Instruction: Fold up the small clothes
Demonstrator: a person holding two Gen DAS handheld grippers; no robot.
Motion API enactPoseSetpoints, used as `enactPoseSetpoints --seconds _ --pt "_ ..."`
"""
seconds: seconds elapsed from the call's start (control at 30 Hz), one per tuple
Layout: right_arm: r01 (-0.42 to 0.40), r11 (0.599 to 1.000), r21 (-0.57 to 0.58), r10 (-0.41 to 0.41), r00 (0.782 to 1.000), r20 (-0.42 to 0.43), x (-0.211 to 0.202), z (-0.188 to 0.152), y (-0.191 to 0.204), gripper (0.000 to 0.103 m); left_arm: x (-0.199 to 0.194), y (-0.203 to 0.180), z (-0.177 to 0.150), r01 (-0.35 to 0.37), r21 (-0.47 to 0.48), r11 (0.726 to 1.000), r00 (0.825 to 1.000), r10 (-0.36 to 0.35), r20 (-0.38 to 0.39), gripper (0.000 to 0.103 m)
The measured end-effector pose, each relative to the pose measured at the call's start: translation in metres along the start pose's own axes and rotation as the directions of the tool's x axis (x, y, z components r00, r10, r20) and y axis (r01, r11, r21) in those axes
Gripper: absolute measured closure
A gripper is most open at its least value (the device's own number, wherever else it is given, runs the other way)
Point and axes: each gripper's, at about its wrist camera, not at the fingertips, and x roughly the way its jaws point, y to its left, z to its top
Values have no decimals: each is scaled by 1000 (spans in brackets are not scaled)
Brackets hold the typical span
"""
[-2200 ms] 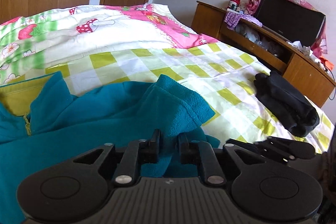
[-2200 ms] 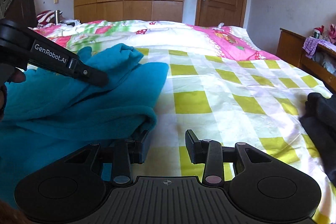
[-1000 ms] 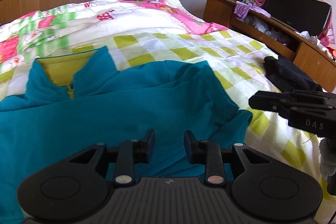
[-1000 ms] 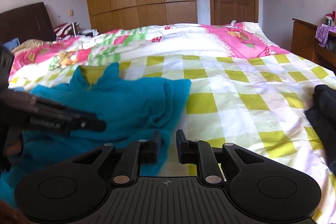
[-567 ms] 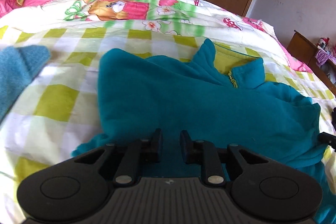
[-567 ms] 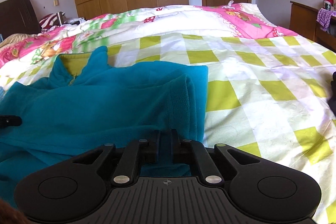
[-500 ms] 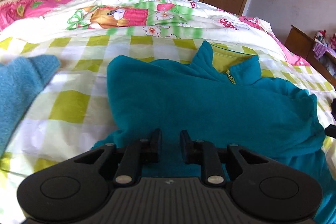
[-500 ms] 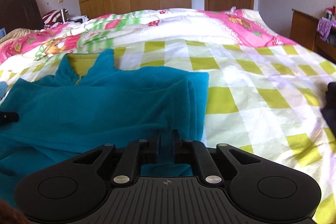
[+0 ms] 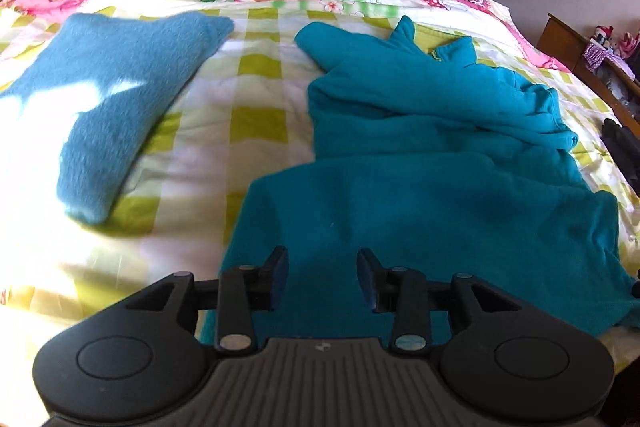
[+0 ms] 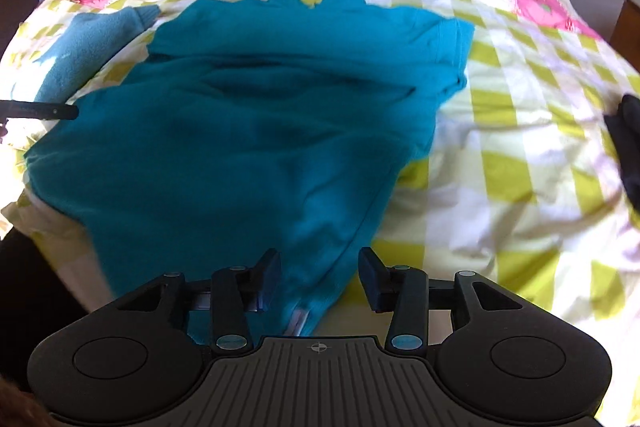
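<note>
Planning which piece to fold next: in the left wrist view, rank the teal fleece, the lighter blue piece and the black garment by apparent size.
1. Teal fleece, largest; it lies nearest the camera, which inflates it.
2. Lighter blue piece.
3. Black garment, smallest, but cut off at the frame edge, so its true size is unsure.

Left hand-held gripper (image 9: 322,277) and right hand-held gripper (image 10: 319,277) — jaws just opened.

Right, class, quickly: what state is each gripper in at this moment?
Left gripper: open, jaws just widened, nothing pinched; teal fleece top lies beneath.
Right gripper: open, jaws just spread, fleece hem lies loose between them.
</note>
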Motion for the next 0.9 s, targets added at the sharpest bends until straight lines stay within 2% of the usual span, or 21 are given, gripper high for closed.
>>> enactPoseSetpoints --seconds 0.07,0.2,0.23,0.3,0.37,0.47,0.53,0.63,0.73,0.8,0.9 --pt "13 999 45 -11 999 -44 1 -8 5 59 2 5 -8 14 -27 1000 1000 -14 -12 53" --pt "21 993 114 -13 998 -64 7 -14 6 55 7 14 -12 77 -101 992 997 -79 -18 50" --pt "20 989 148 -10 997 -70 10 -14 4 55 7 14 -13 73 -101 992 997 -76 -22 50" --pt "15 983 185 1 997 -82 14 -14 1 55 2 10 -13 46 -66 997 999 -47 -11 50" --pt "17 980 196 -1 997 -82 14 -14 1 55 -10 11 -12 -16 -46 999 999 17 34 49" --pt "8 976 219 11 996 -84 14 -15 5 54 -13 26 -6 -58 -83 995 996 63 67 43" --pt "2 972 236 18 996 -85 17 -16 4 53 -2 34 -4 -49 -107 993 998 53 34 43" --pt "17 966 259 8 996 -92 18 -13 5 54 18 34 -4 -20 -94 995 998 14 -56 43" --pt "74 963 260 -54 995 -85 13 -11 5 54 19 27 -6 16 -79 997 995 -24 -97 44" --pt "87 956 279 -71 995 -68 8 -12 2 54 17 25 -5 34 -87 996 991 -45 -129 58" --pt "58 941 334 -28 995 -93 9 -15 -8 54 13 19 -3 71 -90 993 982 -85 -168 73"
